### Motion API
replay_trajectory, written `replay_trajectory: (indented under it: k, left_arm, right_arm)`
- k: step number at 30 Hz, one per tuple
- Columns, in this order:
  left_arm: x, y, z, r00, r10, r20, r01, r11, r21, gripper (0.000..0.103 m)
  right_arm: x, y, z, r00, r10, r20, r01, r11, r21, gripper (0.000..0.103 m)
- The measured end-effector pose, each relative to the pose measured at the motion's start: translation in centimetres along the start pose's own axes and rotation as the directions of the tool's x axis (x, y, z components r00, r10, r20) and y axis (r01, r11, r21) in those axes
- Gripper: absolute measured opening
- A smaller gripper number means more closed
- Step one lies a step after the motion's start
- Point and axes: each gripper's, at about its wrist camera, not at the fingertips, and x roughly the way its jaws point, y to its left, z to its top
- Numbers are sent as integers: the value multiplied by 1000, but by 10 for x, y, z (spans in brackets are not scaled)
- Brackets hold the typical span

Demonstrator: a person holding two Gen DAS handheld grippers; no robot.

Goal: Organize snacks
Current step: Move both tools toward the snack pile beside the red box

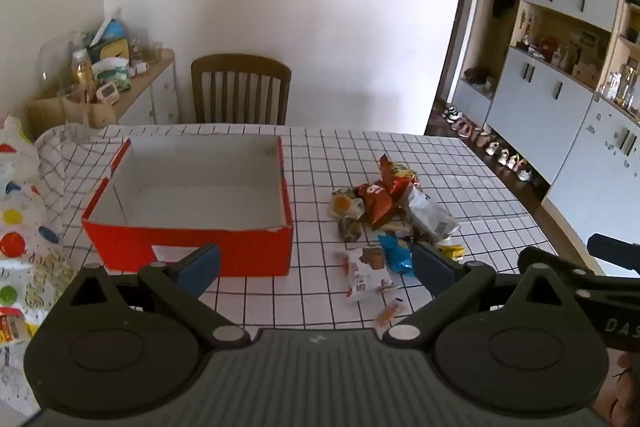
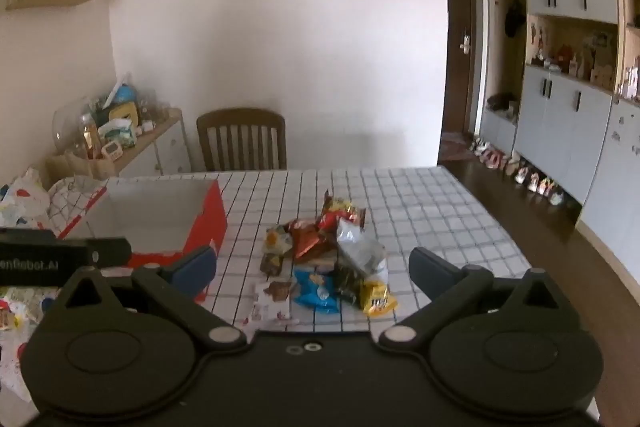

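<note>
An open red box (image 1: pixel 192 247) with a white empty inside stands on the checked tablecloth (image 1: pixel 360 147); it also shows in the right wrist view (image 2: pixel 208 215). To its right lies a pile of snack packets (image 1: pixel 384 203), also seen in the right wrist view (image 2: pixel 332 247): red-brown bags, a silver bag, a blue packet (image 2: pixel 316 291), a yellow packet (image 2: pixel 376 299), a white packet (image 1: pixel 366 277). My left gripper (image 1: pixel 316 263) is open and empty, above the table's near edge between box and pile. My right gripper (image 2: pixel 312 267) is open and empty, just in front of the pile.
A wooden chair (image 1: pixel 240 91) stands at the table's far side. A cluttered sideboard (image 1: pixel 100 75) is at the back left. A printed plastic bag (image 1: pixel 16 211) lies at the table's left. Cabinets and a row of shoes (image 1: pixel 492 147) line the right wall.
</note>
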Motion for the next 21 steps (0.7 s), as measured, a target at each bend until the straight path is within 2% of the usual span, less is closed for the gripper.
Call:
replay_trajectory:
  k: [4, 6, 7, 8, 12, 21]
  left_arm:
    - [-1, 3, -4, 1000, -7, -4, 7, 1000, -29, 102]
    - [-3, 6, -6, 1000, -19, 0, 19, 999, -35, 102]
    - [-4, 9, -6, 1000, -29, 4, 29, 999, -39, 102]
    - [-6, 9, 2, 999, 32, -1, -32, 999, 23, 102]
    - [-7, 8, 4, 1000, 26, 11, -27, 999, 27, 102]
    - [-8, 2, 6, 999, 30, 14, -31, 999, 40, 102]
  right_arm:
    - [-10, -4, -6, 999, 16, 33, -17, 1000, 26, 103]
    - [-11, 2, -8, 1000, 6, 7, -6, 1000, 29, 103]
    - [-3, 1, -3, 999, 16, -32, -15, 999, 51, 103]
    - [-4, 0, -3, 999, 23, -30, -21, 998, 58, 103]
    - [-9, 1, 2, 999, 43, -23, -42, 997, 65, 103]
    - [-10, 5, 0, 1000, 21, -18, -20, 999, 46, 103]
